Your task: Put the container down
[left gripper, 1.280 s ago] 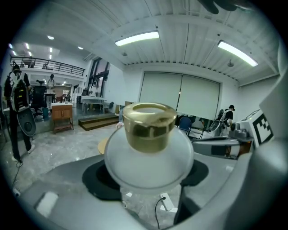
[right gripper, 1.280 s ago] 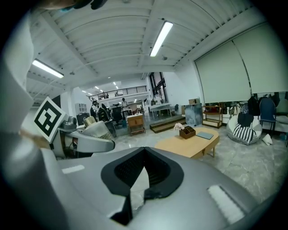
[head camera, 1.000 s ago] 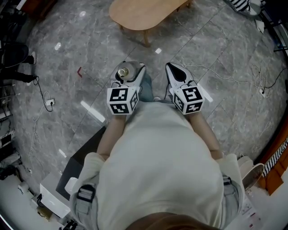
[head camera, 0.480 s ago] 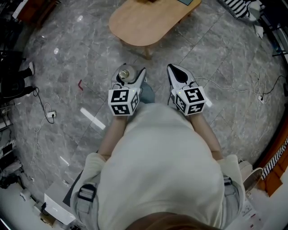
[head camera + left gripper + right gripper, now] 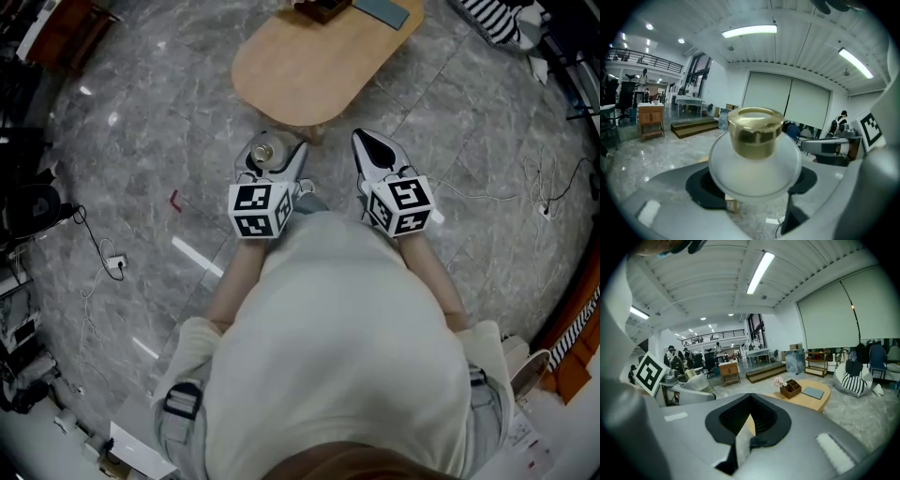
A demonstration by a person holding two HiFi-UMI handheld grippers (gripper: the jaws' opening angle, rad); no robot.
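The carrying step was in hand. The left claw [image 5: 275,156] grasped the container [image 5: 754,161], a frosted white jar with a gold cap [image 5: 755,132], by its round body. It was held upright in the air over the floor, just short of the wooden worktop [image 5: 319,66]. The right claw [image 5: 749,420] was clenched on nothing. Next, I judge, the jar needed bringing over a bare part of the worktop, lowering until its base sat flat, then releasing. Its contents could not be seen (cap on, walls cloudy). A compartmented wooden box [image 5: 791,389] on the worktop had pink flowers at one end.
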